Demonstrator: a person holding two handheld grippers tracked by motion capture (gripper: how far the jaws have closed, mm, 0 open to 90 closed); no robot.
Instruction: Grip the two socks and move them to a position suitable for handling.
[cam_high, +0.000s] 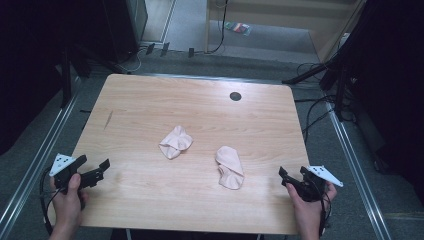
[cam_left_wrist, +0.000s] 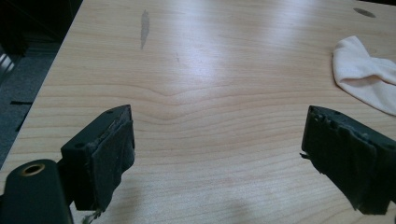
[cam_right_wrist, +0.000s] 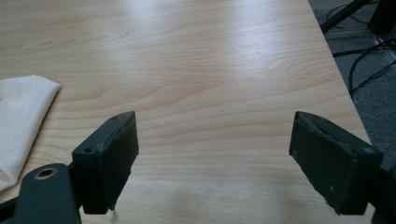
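Two pale pink socks lie crumpled near the middle of the wooden table (cam_high: 150, 100), apart from each other: the left sock (cam_high: 175, 142) a little farther from me, the right sock (cam_high: 230, 167) a little nearer. Neither touches a gripper.

I hold my left gripper (cam_high: 94, 169) low over the table's near left corner, my left hand (cam_high: 67, 202) wrapped around its handle. Its jaws stand wide apart with bare wood between them; in the left gripper view the left sock (cam_left_wrist: 362, 72) lies ahead and off to the right of the gripper (cam_left_wrist: 217, 156).

My right gripper (cam_high: 294, 177) sits near the near right corner in my right hand (cam_high: 307, 210), jaws likewise spread wide and holding nothing. In the right gripper view the right sock (cam_right_wrist: 21, 121) shows at the left edge, beside the gripper (cam_right_wrist: 212, 156).

A dark round hole (cam_high: 235, 96) sits in the tabletop toward the far edge, and a dark streak (cam_high: 108, 119) marks the wood on the left side. Cables (cam_high: 315, 107) trail on the grey floor beyond the table's right side.
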